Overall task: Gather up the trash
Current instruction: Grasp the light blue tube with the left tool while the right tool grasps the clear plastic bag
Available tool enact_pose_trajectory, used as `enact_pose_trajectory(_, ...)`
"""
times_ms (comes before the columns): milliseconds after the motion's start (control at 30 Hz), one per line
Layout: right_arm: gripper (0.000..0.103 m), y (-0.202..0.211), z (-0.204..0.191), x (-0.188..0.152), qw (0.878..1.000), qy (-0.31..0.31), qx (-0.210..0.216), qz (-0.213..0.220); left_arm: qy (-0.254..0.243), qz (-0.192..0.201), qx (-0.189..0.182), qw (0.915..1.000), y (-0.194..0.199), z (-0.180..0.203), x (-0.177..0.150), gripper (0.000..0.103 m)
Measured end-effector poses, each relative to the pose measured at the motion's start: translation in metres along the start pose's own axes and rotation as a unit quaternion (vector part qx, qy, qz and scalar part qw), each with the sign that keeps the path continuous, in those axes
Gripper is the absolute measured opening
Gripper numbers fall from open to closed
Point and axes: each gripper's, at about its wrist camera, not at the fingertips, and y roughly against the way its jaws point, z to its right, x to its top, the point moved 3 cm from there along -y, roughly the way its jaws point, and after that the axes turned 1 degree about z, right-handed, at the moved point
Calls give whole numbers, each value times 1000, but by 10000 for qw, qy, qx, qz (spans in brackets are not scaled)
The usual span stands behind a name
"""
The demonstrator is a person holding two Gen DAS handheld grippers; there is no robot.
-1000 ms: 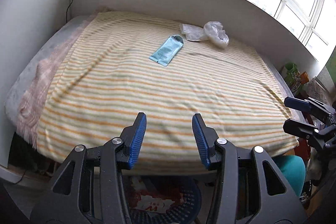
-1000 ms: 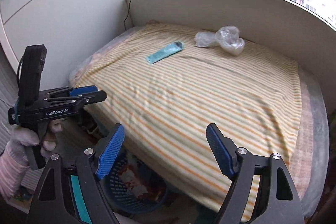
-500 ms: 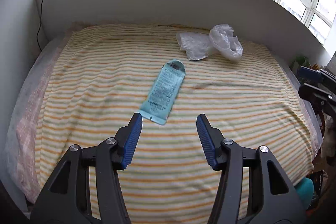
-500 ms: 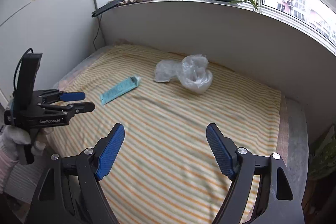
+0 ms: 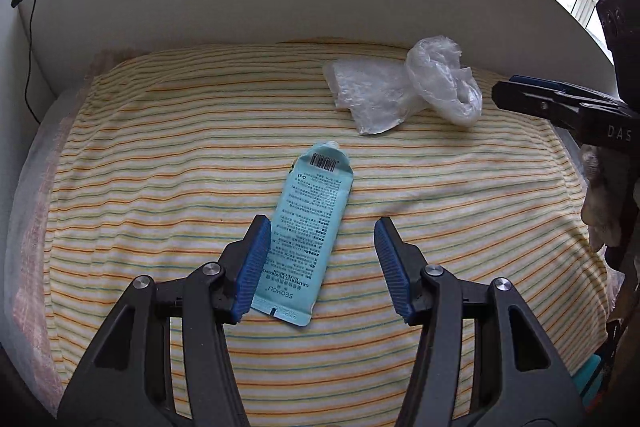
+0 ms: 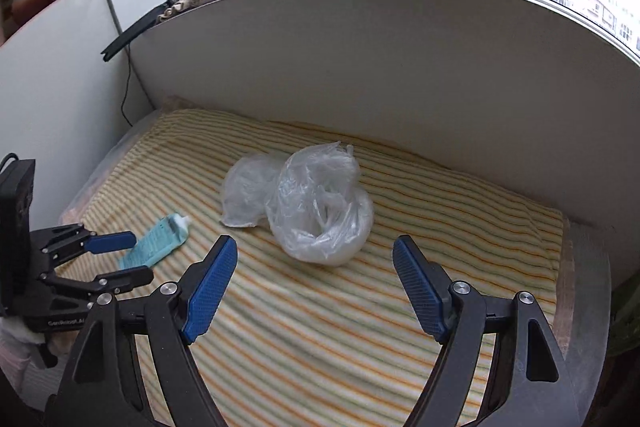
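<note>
Mid-bed on the striped blanket (image 5: 160, 155): flat blue tube (image 5: 310, 223), with left gripper (image 5: 320, 263) spread wide around its lower end, nothing pinched yet. Toward the back edge: crumpled plastic bag (image 6: 320, 211), with right gripper (image 6: 312, 287) hovering near it, also wide open. Looks like the approach step; next probably dropping lower and squeezing.

"SEOMOU" on the blue tube (image 5: 308, 227), "GenRobot" on the left hand-held gripper (image 6: 120, 257)
</note>
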Motion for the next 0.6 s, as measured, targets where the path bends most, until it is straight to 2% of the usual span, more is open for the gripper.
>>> enact_pose_trajectory(100,80,-12,0,3,10000,23,-74,-53,109,-31,-103,9999,-5,-4,3,55)
enact_pose_trajectory(233,80,-28,1,6,9998,50,-79,-172,-23,2,94,10000,-8,-4,5,55)
enact_pose_trajectory(533,80,-55,-7,9,9991,179,-131,-369,-306,-54,232,9992,-17,3,5,55)
enact_pose_trajectory(600,80,-61,-8,9,9989,149,-184,-417,-371,-45,252,9990,-20,9,6,47)
